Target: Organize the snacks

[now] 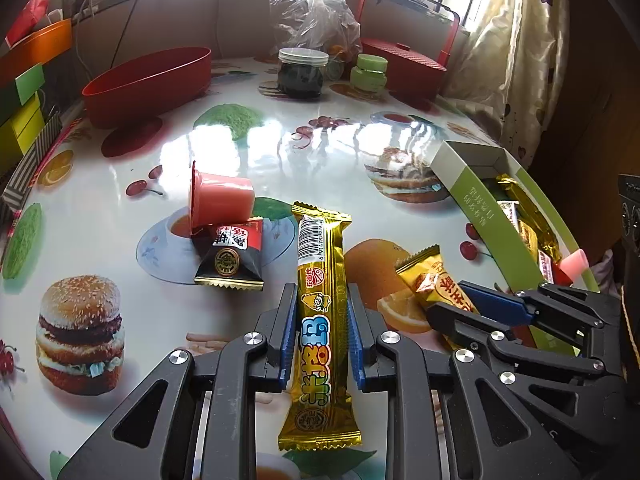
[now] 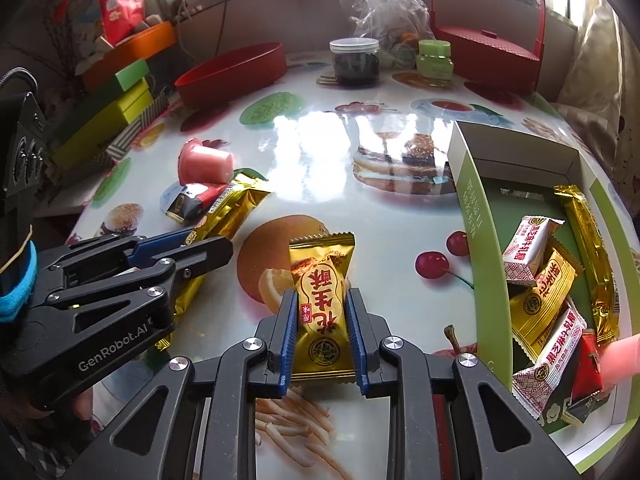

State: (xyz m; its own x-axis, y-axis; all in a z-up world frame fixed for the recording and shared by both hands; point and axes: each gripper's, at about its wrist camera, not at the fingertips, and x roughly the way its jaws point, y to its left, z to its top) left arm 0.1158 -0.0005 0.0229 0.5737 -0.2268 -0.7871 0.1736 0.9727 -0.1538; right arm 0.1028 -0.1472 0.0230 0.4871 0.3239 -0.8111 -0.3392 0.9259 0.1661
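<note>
My left gripper (image 1: 321, 300) is shut on a long gold snack bar (image 1: 320, 320) that lies on the table. My right gripper (image 2: 321, 304) is shut on a small gold peanut-candy packet (image 2: 322, 300); this packet also shows in the left wrist view (image 1: 434, 280). A pink jelly cup (image 1: 222, 200) lies on its side, resting on a black-and-red packet (image 1: 230, 258), left of the bar. A green open box (image 2: 478, 216) at the right holds several wrapped snacks (image 2: 540, 300).
A red oval bowl (image 1: 148, 80) stands at the back left. A dark jar (image 1: 301, 72), a green jar (image 1: 369, 73), a plastic bag (image 1: 312, 8) and a red basket (image 1: 400, 60) stand at the back. Stacked boxes (image 2: 116, 108) line the left edge.
</note>
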